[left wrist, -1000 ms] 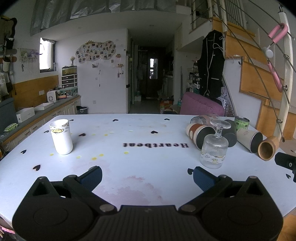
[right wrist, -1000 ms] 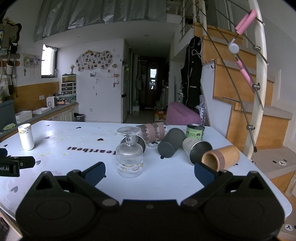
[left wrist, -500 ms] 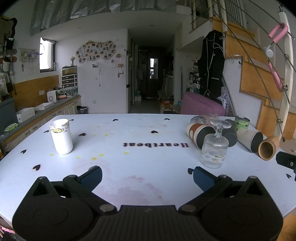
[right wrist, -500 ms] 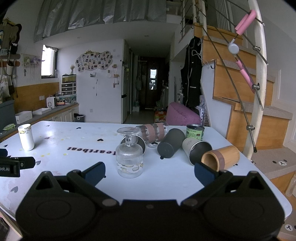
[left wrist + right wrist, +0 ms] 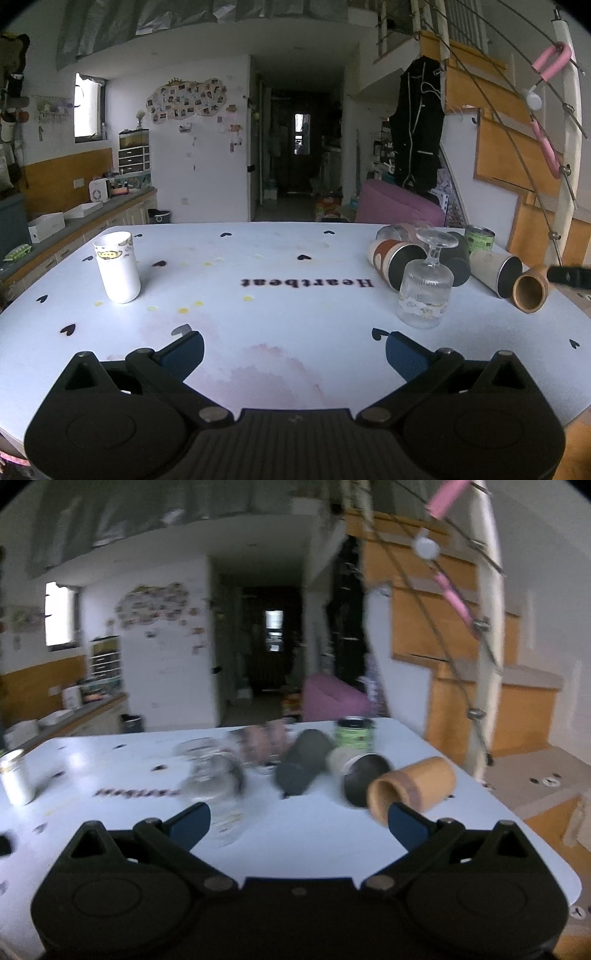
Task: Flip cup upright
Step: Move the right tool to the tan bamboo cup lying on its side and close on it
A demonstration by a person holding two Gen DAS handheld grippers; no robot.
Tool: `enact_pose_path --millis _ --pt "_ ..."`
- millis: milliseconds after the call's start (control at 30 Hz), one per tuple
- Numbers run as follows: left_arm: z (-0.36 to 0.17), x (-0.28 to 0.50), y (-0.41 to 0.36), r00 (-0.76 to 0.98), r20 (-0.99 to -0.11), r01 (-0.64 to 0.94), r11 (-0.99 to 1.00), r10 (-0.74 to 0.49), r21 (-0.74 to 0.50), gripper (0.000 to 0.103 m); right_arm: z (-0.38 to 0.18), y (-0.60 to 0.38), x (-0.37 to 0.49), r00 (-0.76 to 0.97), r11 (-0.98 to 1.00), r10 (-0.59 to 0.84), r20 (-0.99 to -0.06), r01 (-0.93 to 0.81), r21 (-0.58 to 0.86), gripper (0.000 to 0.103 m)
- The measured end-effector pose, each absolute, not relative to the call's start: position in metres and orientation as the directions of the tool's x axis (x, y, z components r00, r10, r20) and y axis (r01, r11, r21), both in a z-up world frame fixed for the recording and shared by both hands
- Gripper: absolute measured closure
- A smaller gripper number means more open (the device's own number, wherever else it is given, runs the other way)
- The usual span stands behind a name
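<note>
A clear ribbed stemmed glass [image 5: 424, 291] stands upside down on the white table [image 5: 280, 317], blurred in the right wrist view [image 5: 214, 779]. Beside it lie several cups on their sides: a brown-banded one [image 5: 391, 258], a dark one [image 5: 301, 760], a cream one [image 5: 496, 271] and a wooden one [image 5: 413, 788]. My left gripper [image 5: 293, 352] is open and empty, short of the glass. My right gripper [image 5: 299, 823] is open and empty, close in front of the lying cups, its right finger [image 5: 406, 825] near the wooden cup.
A white cup [image 5: 117, 271] stands upright at the table's left. A green tin [image 5: 354, 733] stands behind the lying cups. A staircase with a railing [image 5: 480, 627] rises to the right of the table. The right gripper's tip [image 5: 569, 275] shows at the right edge.
My right gripper has moved fast toward the lying cups and to the right; its view is now blurred. My left gripper has hardly moved. Nothing was grasped.
</note>
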State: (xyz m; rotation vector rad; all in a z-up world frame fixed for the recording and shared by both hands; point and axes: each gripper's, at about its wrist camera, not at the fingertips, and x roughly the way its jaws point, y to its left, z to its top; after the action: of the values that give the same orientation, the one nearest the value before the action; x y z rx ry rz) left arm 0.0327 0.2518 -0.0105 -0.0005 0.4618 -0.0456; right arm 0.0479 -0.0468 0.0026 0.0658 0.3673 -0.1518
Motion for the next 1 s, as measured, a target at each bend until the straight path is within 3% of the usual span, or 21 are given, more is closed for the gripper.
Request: enact_pose_path --millis 167,367,500,600,900,1000 --pt "-0.013 0.033 0.256 0.892 -0.450 0.040 0.999 -0.040 -0.008 0.000 -0.002 -0.092 0.089 0.888 0.953 -0.222 -0.402 0.285 0.106 0.000" --pt "-0.019 0.034 0.260 0.887 -0.460 0.036 0.999 -0.039 -0.015 0.000 -0.010 -0.147 0.145 0.827 0.858 -0.247 -0.505 0.429 0.283 0.000" --pt "-0.023 0.036 0.264 0.881 -0.472 0.025 1.000 -0.029 -0.014 0.000 -0.020 -0.173 0.181 0.754 0.770 -0.307 -0.581 0.556 0.314 0.001" --pt "-0.024 0.036 0.269 0.881 -0.473 0.012 1.000 -0.017 -0.014 0.000 -0.033 -0.191 0.204 0.714 0.702 -0.282 -0.641 0.609 0.369 0.008" --pt "-0.026 0.036 0.274 0.877 -0.481 0.000 1.000 -0.007 -0.014 0.000 -0.061 -0.227 0.229 0.652 0.530 -0.167 -0.740 0.692 0.490 0.017" --pt "-0.026 0.036 0.273 0.877 -0.481 0.003 1.000 -0.009 -0.015 0.000 -0.068 -0.234 0.225 0.686 0.500 -0.107 -0.719 0.662 0.558 0.023"
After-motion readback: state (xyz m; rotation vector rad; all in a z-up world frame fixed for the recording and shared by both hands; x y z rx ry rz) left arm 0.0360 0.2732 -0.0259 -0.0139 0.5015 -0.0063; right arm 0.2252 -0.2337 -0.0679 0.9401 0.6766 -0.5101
